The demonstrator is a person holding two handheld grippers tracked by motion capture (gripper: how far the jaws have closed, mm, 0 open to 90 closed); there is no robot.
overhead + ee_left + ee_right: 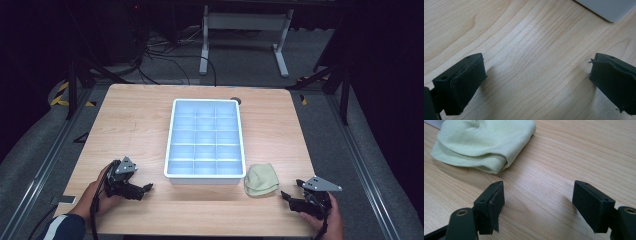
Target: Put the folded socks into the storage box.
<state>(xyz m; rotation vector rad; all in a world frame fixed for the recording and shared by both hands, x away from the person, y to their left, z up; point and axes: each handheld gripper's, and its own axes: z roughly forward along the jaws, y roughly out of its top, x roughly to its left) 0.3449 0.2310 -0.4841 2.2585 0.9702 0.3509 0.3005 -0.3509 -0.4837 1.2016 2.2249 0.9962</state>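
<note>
A white tray [170, 145] divided into several compartments lies in the middle of the wooden table [135, 120]; its compartments look bare. A folded pale green cloth [261, 179] rests just right of the tray's near right corner. My left gripper [147, 189] sits low at the near left of the table, open, with only bare wood [536, 62] between its jaws and a tray corner [609, 8] ahead. My right gripper [291, 191] is at the near right, open, its jaws apart over the wood, with the cloth [484, 142] a short way ahead and to the left.
The table's near edge runs just below both hands. Beyond the far edge are cables and a white stand [245, 35] on the floor. Metal rails [40, 165] flank both sides.
</note>
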